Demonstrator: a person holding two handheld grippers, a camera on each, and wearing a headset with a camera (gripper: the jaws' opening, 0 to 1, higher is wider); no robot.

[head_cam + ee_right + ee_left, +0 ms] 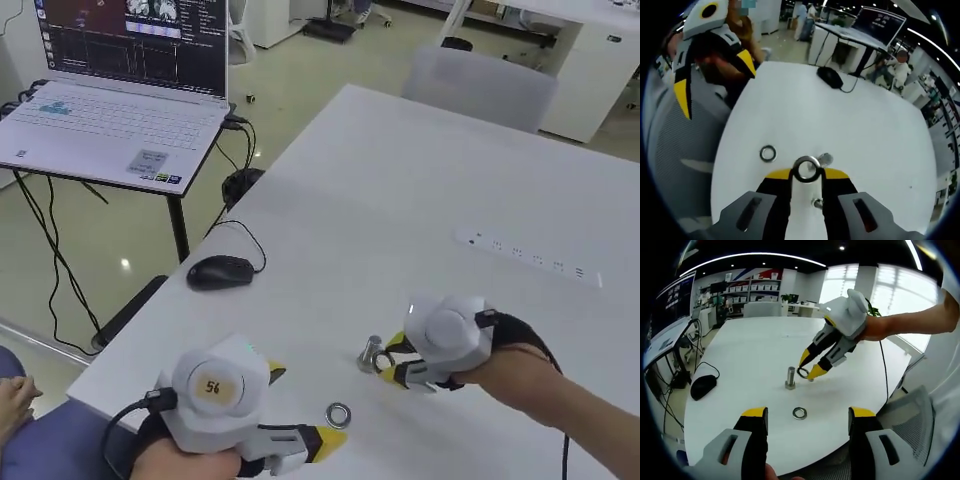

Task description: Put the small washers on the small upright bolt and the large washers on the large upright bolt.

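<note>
A steel upright bolt [370, 352] stands near the table's front edge, also seen as the bolt [790, 377] and the bolt [825, 159]. My right gripper [391, 361] is shut on a large washer [806, 169] held upright just beside the bolt, apart from its top. That held washer [803, 372] hangs between the right gripper's [810, 366] yellow tips. A second washer [338, 413] lies flat on the table, also the washer [800, 413] and the washer [768, 153]. My left gripper [808, 414] hovers open just short of it. A small metal piece [817, 202] sits under the right jaws; I cannot tell what it is.
A black mouse [220, 270] with its cable lies at the table's left edge. A white power strip [530, 255] lies at the right. A laptop [110, 110] stands on a side stand at left. A grey chair [480, 85] is beyond the far edge.
</note>
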